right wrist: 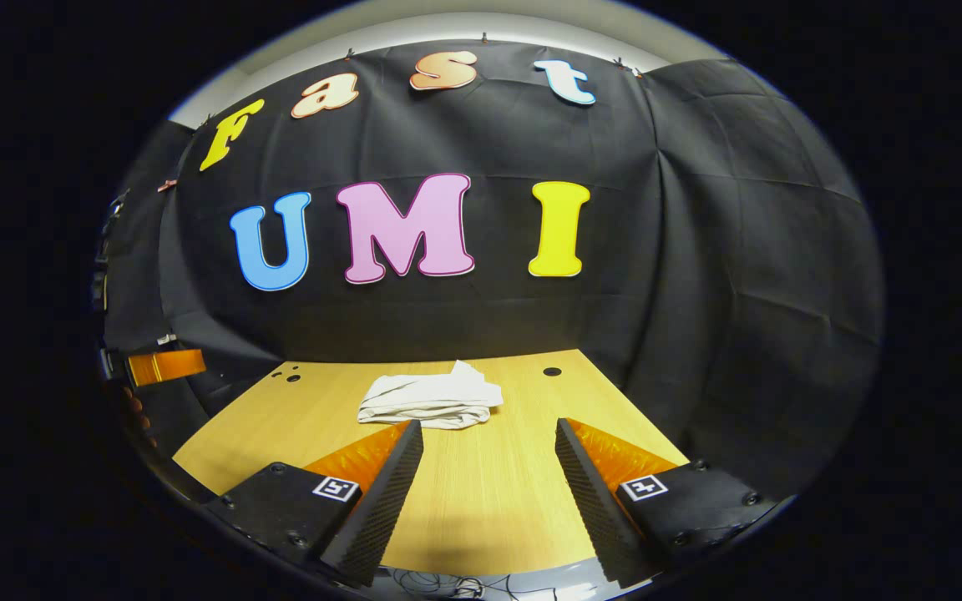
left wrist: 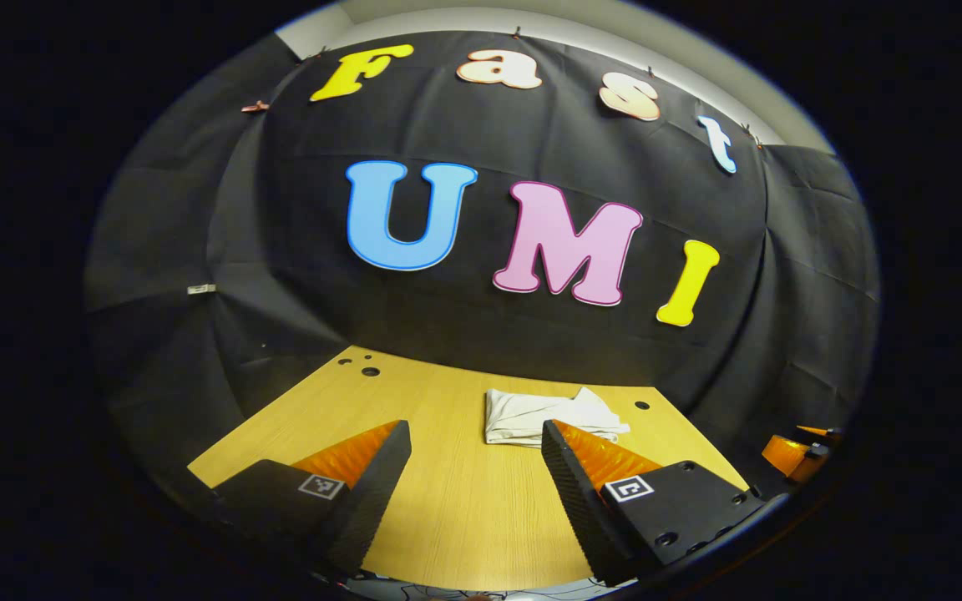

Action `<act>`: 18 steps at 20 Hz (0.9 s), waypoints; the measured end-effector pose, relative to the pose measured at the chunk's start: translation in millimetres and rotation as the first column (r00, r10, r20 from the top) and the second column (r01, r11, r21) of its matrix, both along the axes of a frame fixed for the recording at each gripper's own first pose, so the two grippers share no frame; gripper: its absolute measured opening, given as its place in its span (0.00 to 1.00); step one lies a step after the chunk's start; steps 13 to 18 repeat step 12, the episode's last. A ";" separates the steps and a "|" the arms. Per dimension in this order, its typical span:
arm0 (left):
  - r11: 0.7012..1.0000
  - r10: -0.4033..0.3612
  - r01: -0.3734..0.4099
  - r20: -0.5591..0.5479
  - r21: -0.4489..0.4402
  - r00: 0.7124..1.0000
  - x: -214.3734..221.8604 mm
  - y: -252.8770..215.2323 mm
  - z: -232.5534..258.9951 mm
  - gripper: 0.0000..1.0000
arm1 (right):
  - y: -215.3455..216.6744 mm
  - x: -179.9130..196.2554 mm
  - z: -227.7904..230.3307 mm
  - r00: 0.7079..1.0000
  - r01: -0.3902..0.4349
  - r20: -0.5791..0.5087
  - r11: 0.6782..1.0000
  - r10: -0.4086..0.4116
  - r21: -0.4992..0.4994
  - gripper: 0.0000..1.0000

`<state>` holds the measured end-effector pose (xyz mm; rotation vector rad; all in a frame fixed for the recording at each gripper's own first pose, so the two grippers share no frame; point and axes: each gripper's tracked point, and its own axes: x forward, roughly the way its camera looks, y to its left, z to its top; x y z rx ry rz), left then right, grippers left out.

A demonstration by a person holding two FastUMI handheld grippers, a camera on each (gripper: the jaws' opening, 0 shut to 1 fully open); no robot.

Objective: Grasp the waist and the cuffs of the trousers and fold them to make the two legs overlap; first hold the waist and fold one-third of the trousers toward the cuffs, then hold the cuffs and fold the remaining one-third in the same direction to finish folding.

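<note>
Ahead of both wide-open tongs (left wrist: 474, 455) (right wrist: 488, 451), the soft, light folded trousers (right wrist: 431, 398) look limp, best pinched at an edge.

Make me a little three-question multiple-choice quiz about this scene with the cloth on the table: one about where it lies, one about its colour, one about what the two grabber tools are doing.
1. Where do the trousers lie?
A. On the far part of the table, near the wall
B. Between the right gripper's fingers
C. Hanging off the table's near edge

2. What colour are the trousers?
A. Dark blue
B. White
C. Red

3. How do the left gripper and the right gripper stand?
A. Both shut on the trousers
B. One open, one shut
C. Both open, holding nothing

Answers:
1. A, the folded bundle rests on the wood beyond both grippers' fingertips.
2. B, the cloth looks white against the yellow wood.
3. C, bare tabletop shows in each gripper's wide gap.
</note>
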<state>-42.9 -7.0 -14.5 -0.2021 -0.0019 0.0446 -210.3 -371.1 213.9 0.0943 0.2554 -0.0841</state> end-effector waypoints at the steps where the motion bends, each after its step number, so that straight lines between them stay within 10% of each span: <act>1: 1.000 -0.006 0.006 -0.021 -0.005 1.000 -8.0 -0.1 -11.0 0.97 | 7.1 -6.4 -3.3 1.000 -0.009 -0.006 1.000 0.009 -0.003 0.98; 18: 0.991 -0.013 0.022 -0.064 0.131 0.998 -33.0 13.7 -48.9 0.97 | 38.2 -37.4 -41.9 0.997 -0.008 -0.077 0.998 0.013 0.064 0.99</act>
